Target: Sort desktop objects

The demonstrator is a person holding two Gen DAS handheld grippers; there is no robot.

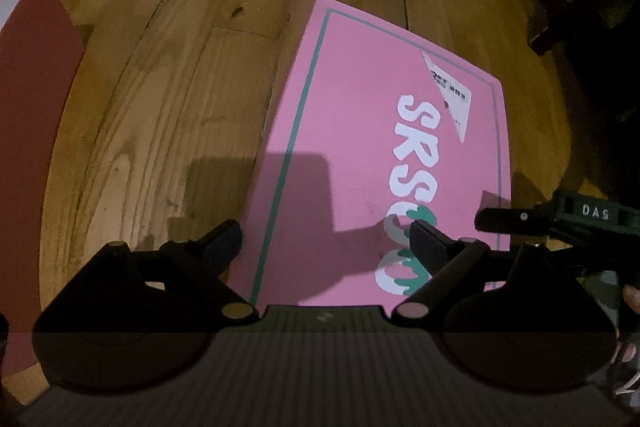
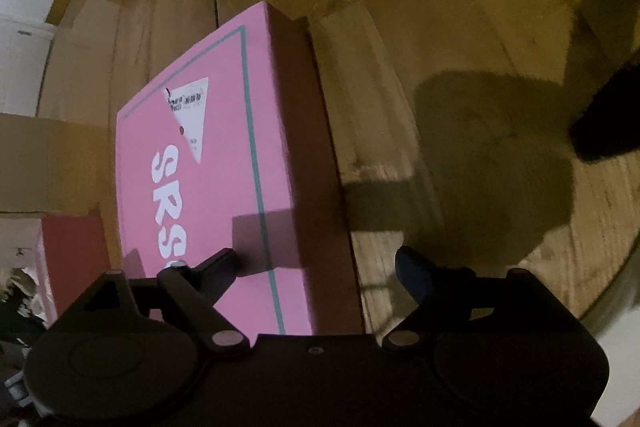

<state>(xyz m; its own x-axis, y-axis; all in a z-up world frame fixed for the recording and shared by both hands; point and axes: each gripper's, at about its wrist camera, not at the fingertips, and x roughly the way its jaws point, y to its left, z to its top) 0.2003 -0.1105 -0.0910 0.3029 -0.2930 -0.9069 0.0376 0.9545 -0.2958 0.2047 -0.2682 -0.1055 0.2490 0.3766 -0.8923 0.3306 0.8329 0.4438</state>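
1. The pink box lies flat on the wooden counter, its lid facing up, with a teal border line and white letters reading "SRS" running along it.
2. A white triangular label is stuck on the lid near its far corner, at about 1 o'clock from the letters in the left wrist view.
3. The left hand-held gripper hangs over the near end of the box with its jaws spread wide and nothing between the pads; its left finger is over bare wood at 9 o'clock from the box's edge, and its right finger is over the lid's lettering.
4. In the left wrist view the right hand-held gripper shows at 3 o'clock, one dark finger reaching in over the box's right edge.
5. From the right wrist view, the right hand-held gripper is also wide and empty: its left finger is above the lid, its right finger above the counter, and the box's dark pink side wall lies between them.
6. Whether either finger touches the lid cannot be told.
7. A second pink box stands at 9 o'clock, well apart from the first.
8. Shadows of both tools fall across the lid and the wood.
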